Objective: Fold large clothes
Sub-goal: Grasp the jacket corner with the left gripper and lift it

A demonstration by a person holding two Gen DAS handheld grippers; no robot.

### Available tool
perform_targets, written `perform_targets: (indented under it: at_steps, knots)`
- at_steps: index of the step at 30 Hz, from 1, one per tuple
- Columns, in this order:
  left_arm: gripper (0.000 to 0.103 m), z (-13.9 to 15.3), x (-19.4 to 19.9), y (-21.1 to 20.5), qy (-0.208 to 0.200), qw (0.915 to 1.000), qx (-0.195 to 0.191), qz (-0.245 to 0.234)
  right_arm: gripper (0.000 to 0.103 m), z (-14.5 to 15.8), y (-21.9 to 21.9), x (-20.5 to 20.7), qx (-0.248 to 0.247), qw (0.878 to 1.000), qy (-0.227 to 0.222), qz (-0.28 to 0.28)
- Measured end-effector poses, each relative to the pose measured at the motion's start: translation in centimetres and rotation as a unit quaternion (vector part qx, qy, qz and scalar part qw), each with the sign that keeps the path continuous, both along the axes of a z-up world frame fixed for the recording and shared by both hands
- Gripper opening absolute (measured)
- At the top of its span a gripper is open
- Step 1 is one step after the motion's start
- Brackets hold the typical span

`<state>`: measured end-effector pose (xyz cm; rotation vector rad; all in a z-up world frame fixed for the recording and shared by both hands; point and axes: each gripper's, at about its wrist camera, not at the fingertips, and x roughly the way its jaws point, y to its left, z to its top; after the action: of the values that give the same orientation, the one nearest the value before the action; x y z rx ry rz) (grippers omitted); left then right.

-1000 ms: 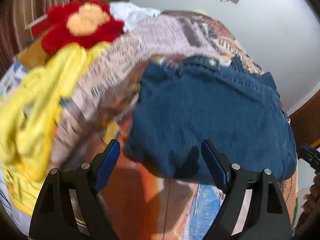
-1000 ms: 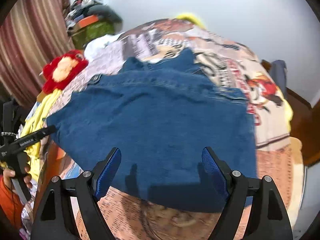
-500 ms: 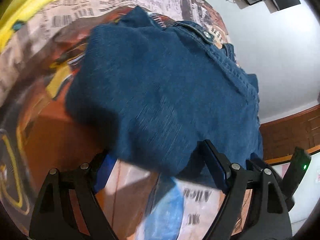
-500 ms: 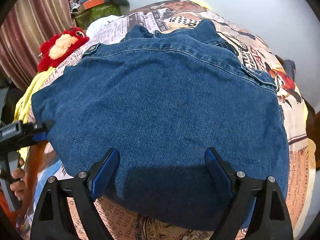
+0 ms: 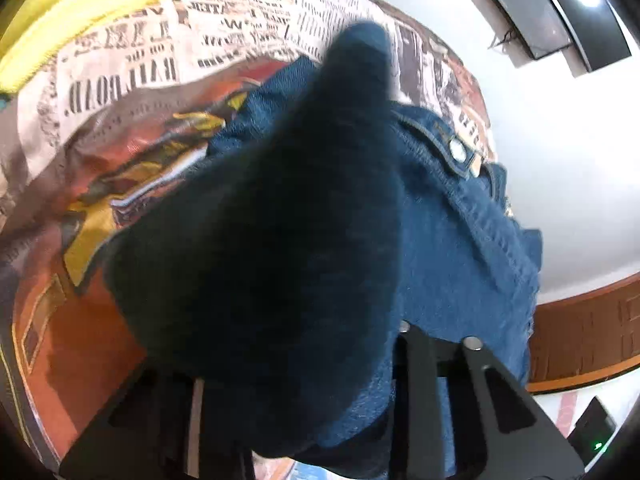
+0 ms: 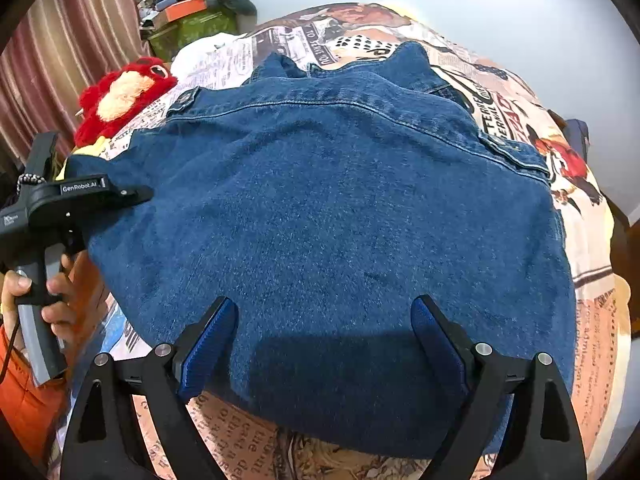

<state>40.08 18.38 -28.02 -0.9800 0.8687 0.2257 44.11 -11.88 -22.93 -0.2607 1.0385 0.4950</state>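
A blue denim jacket (image 6: 340,216) lies spread flat on the newspaper-print bedspread (image 6: 596,320). My left gripper (image 6: 124,194), held by a hand, is at the jacket's left corner. In the left wrist view its jaws are closing on that corner, and the denim (image 5: 280,220) bulges up between them and hides the fingertips of the left gripper (image 5: 304,380). My right gripper (image 6: 324,336) stands open over the jacket's near hem. Its blue pads (image 6: 208,344) straddle the cloth without pinching it.
A red plush toy (image 6: 120,96) and a yellow cloth (image 5: 72,12) lie on the bed beyond the jacket's left side. Boxes and clutter (image 6: 192,20) stand by a striped curtain (image 6: 60,60). A wooden panel (image 5: 580,336) runs along the wall at the right.
The left gripper came down onto the jacket's corner and its jaws came together, bunching the denim up. The right gripper sank toward the near hem, then held still.
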Motion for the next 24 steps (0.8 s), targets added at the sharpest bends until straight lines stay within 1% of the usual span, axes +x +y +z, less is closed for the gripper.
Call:
perform_targets:
  at_steps: [1, 3, 5, 7, 9, 10, 12, 15, 17, 19, 23, 24]
  knots:
    - [0.025, 0.3, -0.1, 0.1, -0.005, 1.0000, 0.003, -0.001, 0.089, 0.1, 0.0, -0.1, -0.002, 1.000, -0.001, -0.002]
    - [0.023, 1.4, -0.5, 0.2, -0.012, 0.9996, 0.024, -0.010, 0.089, 0.4, 0.0, -0.2, -0.007, 1.000, -0.002, -0.004]
    - [0.021, 3.5, -1.0, 0.0, -0.027, 0.9975, 0.062, -0.017, 0.089, 0.8, 0.0, -0.3, -0.008, 1.000, -0.003, -0.003]
    - [0.020, 5.9, -1.7, -0.2, -0.045, 0.9930, 0.107, -0.022, 0.089, 1.5, 0.2, -0.2, -0.002, 1.000, -0.008, -0.001]
    - [0.019, 8.6, -2.7, -0.3, -0.069, 0.9848, 0.158, -0.023, 0.089, 2.5, 0.6, 0.0, 0.008, 1.000, -0.015, 0.001]
    - [0.019, 10.4, -3.3, -0.6, -0.085, 0.9781, 0.189, -0.023, 0.089, 2.9, 0.9, 0.1, 0.013, 1.000, -0.018, 0.002]
    - [0.019, 12.5, -3.8, -0.7, -0.102, 0.9689, 0.224, -0.021, 0.089, 3.7, 1.9, 0.3, 0.024, 0.999, -0.025, 0.009]
    - [0.019, 15.2, -4.8, -1.7, -0.122, 0.9495, 0.288, -0.022, 0.089, 4.1, 3.9, 0.4, 0.026, 0.999, -0.033, 0.027]
    - [0.019, 16.1, -4.8, -2.3, -0.126, 0.9413, 0.312, -0.025, 0.089, 3.8, 5.5, 0.3, 0.023, 0.998, -0.035, 0.044]
    - [0.019, 16.3, -5.0, -2.6, -0.129, 0.9350, 0.329, -0.029, 0.089, 3.0, 6.7, 0.0, 0.015, 0.998, -0.033, 0.057]
    - [0.019, 16.2, -4.4, -2.9, -0.132, 0.9305, 0.340, -0.035, 0.089, 0.2, 8.8, -0.2, -0.011, 0.997, -0.009, 0.080]
    - [0.019, 16.2, -4.5, -3.1, -0.132, 0.9297, 0.342, -0.037, 0.089, -0.4, 9.0, -0.3, -0.020, 0.996, -0.011, 0.082]
